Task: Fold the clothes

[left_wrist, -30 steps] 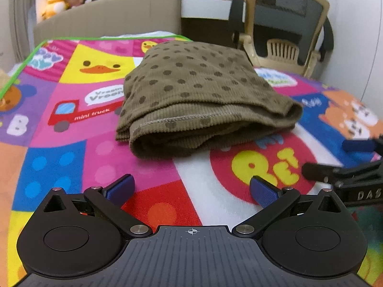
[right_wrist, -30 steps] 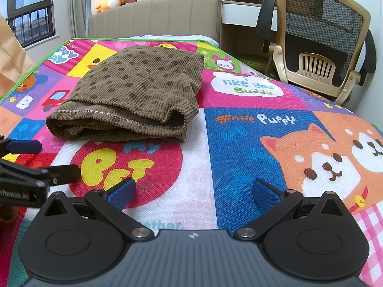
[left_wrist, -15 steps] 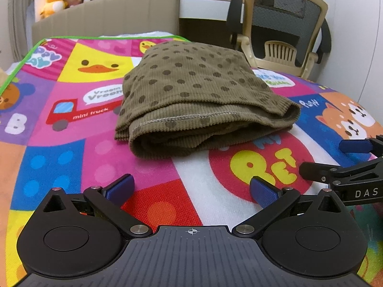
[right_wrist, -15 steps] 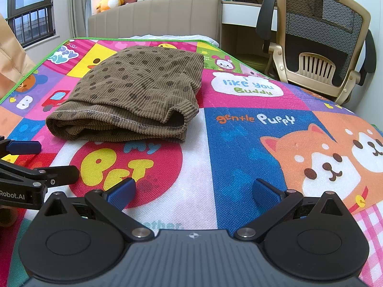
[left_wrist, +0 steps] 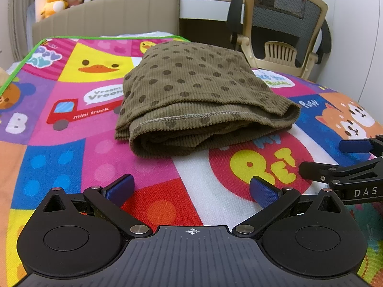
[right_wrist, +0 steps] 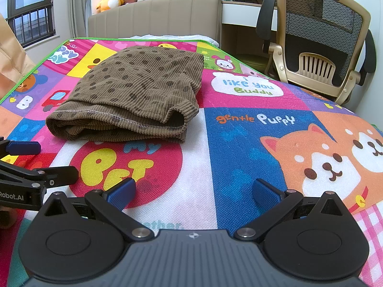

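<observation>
We see brown dotted garment (left_wrist: pixel 198 95) lying folded on play mat (left_wrist: pixel 71 157), ahead of both grippers, touching neither. Left gripper (left_wrist: pixel 191 189): fingers spread wide, empty. Right gripper (right_wrist: pixel 194 191): same, spread, empty. From left view, bundle sits dead ahead, near hem edge facing us, long axis running left-right across view. From right view, bundle lies forward-left, its right end roughly on our centreline. We judge left nearer to it. Fold looks largely done; any further tuck would likely start from left.
</observation>
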`<state>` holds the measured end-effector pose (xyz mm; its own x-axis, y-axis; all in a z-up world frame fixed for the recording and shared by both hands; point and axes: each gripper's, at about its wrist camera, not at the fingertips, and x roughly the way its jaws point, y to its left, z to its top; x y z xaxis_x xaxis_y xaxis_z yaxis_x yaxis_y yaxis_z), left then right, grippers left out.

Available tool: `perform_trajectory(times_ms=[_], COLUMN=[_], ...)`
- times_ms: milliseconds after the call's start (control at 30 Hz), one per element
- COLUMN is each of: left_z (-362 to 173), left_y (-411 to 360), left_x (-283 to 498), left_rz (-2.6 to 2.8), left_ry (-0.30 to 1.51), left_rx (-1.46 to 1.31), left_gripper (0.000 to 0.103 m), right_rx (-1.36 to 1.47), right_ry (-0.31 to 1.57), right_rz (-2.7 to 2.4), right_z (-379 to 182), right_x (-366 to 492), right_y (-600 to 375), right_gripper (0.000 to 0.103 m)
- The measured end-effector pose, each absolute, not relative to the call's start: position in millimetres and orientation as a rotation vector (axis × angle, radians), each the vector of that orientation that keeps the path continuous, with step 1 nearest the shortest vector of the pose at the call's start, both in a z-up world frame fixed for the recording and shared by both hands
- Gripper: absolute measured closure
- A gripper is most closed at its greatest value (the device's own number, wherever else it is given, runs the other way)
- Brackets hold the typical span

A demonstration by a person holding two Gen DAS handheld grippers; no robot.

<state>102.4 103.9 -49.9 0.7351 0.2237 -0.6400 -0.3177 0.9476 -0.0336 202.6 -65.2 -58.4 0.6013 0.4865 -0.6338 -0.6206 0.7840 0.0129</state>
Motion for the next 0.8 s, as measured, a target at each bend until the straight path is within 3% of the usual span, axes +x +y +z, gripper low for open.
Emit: perform_trajectory(times_ms=[800], left_z=[-50], left_y=[98], left_x=[89], left_rz=[0.340], left_ry=[0.695], left_rx=[-0.141], left_gripper=[0.000], right_rx=[-0.225], right_ry=[0.663], right_rz=[0.654], right_z=[-58], right_x=[204], right_y=[-65], right_gripper=[0.000])
